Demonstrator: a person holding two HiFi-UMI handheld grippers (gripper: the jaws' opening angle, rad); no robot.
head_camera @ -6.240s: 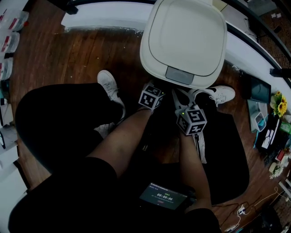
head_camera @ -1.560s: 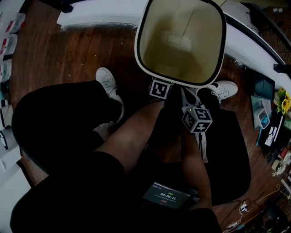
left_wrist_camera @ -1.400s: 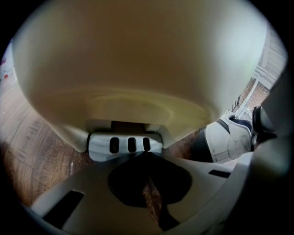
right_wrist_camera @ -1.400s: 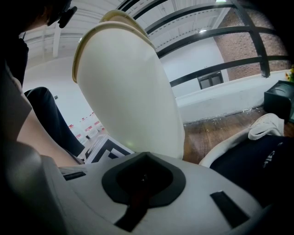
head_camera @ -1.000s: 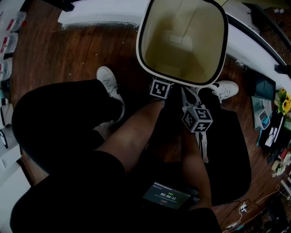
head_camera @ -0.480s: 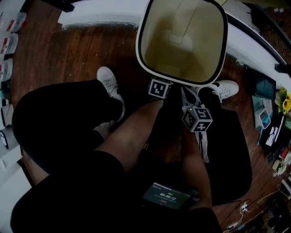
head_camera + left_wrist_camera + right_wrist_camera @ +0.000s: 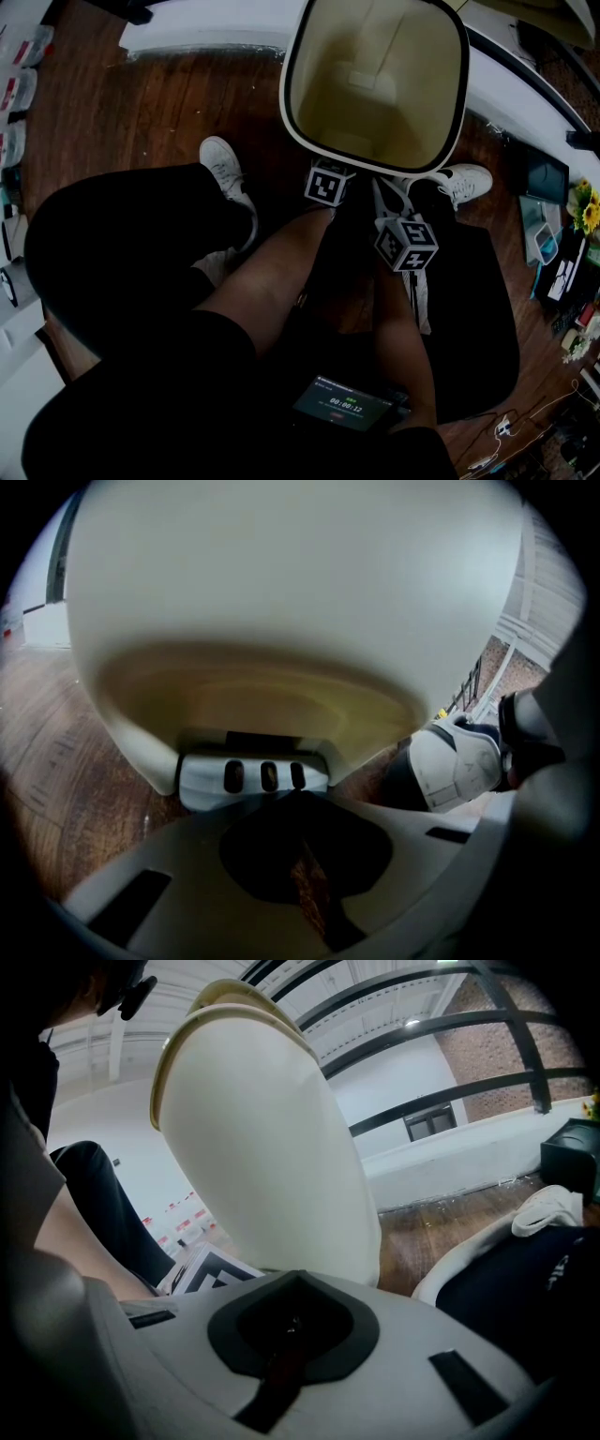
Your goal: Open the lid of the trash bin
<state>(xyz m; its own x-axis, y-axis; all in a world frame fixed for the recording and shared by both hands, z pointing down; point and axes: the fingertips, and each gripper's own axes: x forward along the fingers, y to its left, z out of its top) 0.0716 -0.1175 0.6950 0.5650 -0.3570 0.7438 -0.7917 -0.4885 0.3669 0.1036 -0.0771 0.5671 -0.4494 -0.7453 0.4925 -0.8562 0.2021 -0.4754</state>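
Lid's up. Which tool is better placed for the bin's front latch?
Left, probably: the left tool sits right at the front latch of the trash bin, dead ahead in its view; the right tool hangs back, facing the bin's side.

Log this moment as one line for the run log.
trash bin: open, inside showing | left tongs: shut, tips by bin's front edge | right tongs: shut, empty, beside bin

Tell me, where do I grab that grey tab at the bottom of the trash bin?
Grip the grey tab by its front lip, coming in low from the front, one jaw above and one below. It is flat and wide and sticks out from the foot of the trash bin, near the floor, so that probably holds best.
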